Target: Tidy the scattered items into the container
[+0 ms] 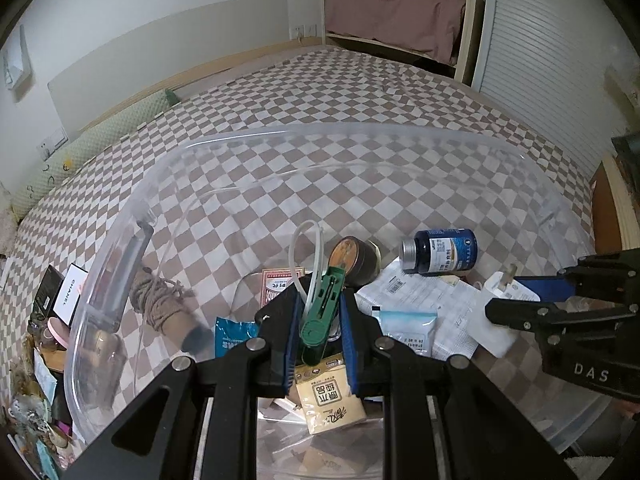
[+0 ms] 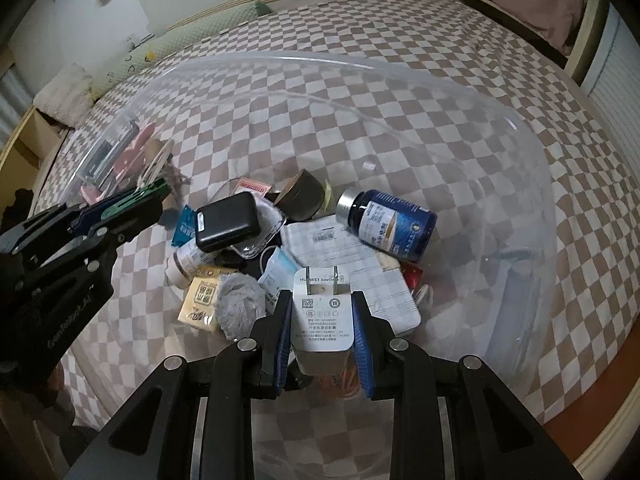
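Clamped between the pads of the left tongs (image 1: pixel 318 320) is a green clip (image 1: pixel 322 312) with a white loop, held over the clear container (image 1: pixel 120 280) that sits on the checkered bed (image 1: pixel 320 100). A white charger (image 2: pixel 322 320) is gripped by the right tongs (image 2: pixel 322 324), also above the heap inside. If either is released from this height, it could be bounced off the blue bottle (image 2: pixel 390 224) or the black case (image 2: pixel 226 220) and sent over the low near wall. The clip's loop might be snagged on a pad at release. Both tongs are crowded over one pile, so a knock between them is possible. Outside the left wall, a rope bundle (image 1: pixel 160 300) and boxes (image 1: pixel 64 292) are left to be collected.
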{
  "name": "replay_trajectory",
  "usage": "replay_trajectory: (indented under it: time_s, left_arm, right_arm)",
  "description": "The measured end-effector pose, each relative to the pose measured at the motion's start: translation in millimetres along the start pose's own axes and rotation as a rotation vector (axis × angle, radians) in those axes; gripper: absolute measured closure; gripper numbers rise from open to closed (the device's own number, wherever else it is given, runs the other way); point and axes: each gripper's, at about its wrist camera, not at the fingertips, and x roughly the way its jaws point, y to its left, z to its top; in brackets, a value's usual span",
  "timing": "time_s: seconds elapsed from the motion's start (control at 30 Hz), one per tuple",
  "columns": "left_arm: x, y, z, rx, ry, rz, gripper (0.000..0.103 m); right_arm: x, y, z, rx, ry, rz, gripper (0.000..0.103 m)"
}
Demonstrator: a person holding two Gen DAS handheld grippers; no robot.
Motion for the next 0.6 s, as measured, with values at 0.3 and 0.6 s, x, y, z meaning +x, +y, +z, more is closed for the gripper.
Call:
replay_trajectory:
  time_s: [0.3,0.6]
  left_arm:
    - [8.6,4.9,-0.7,-0.025,0.033,-0.013,0.084]
    - [10.8,7.6,-4.5,-0.042,0.061,-0.025,0.084]
  right_arm:
    - [-4.5,4.6,0.0,-0.029,-0.029,-0.025,0.075]
    - [-4.9,8.8,-0.5,-0.035,-0.033,-0.011,0.075]
